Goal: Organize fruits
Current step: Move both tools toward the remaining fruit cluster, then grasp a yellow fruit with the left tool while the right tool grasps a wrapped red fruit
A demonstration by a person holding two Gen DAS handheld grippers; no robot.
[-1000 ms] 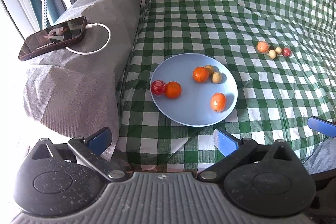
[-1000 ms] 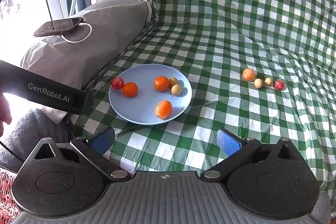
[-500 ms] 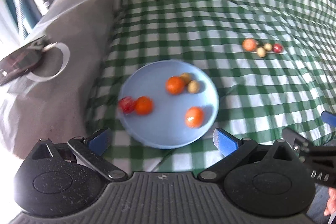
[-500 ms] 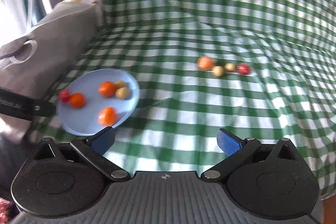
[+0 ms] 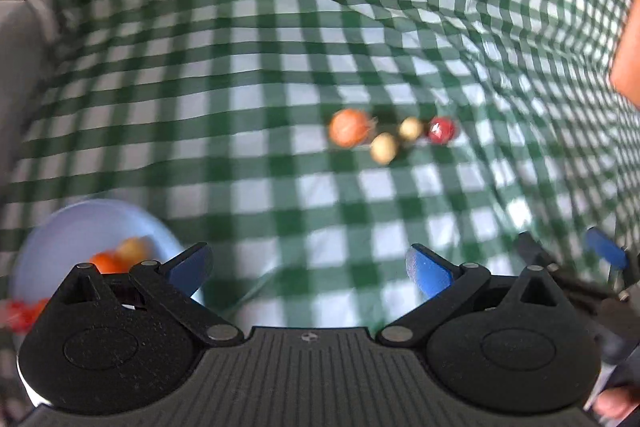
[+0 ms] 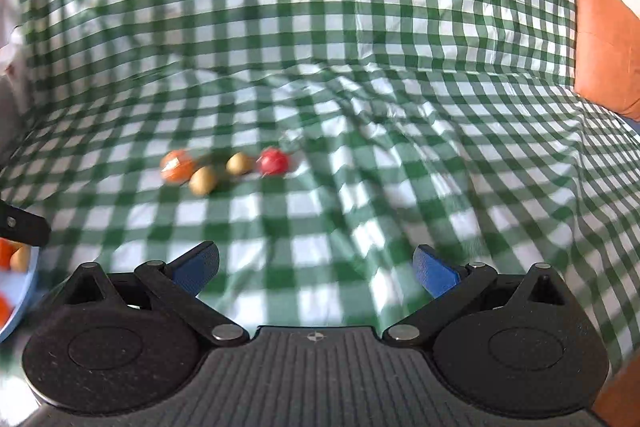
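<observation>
Several small fruits lie in a row on the green checked cloth: an orange fruit (image 5: 348, 127) (image 6: 177, 166), two yellowish ones (image 5: 384, 147) (image 6: 203, 180) and a red one (image 5: 441, 129) (image 6: 273, 161). A light blue plate (image 5: 80, 223) (image 6: 20, 311) with more fruit sits at the lower left. My left gripper (image 5: 308, 269) is open and empty, short of the row. My right gripper (image 6: 316, 269) is open and empty, also short of the row, which lies ahead and to its left. Both views are blurred.
The green checked cloth (image 6: 360, 67) covers a seat and its back. An orange cushion (image 6: 604, 51) is at the right. The right gripper's blue finger (image 5: 604, 253) shows at the right edge of the left wrist view. A grey covered armrest (image 5: 16, 59) is at the left.
Both grippers have swung right, away from the plate and toward the row of loose fruit. The plate has slid to the lower left of both views. Both stay open.
</observation>
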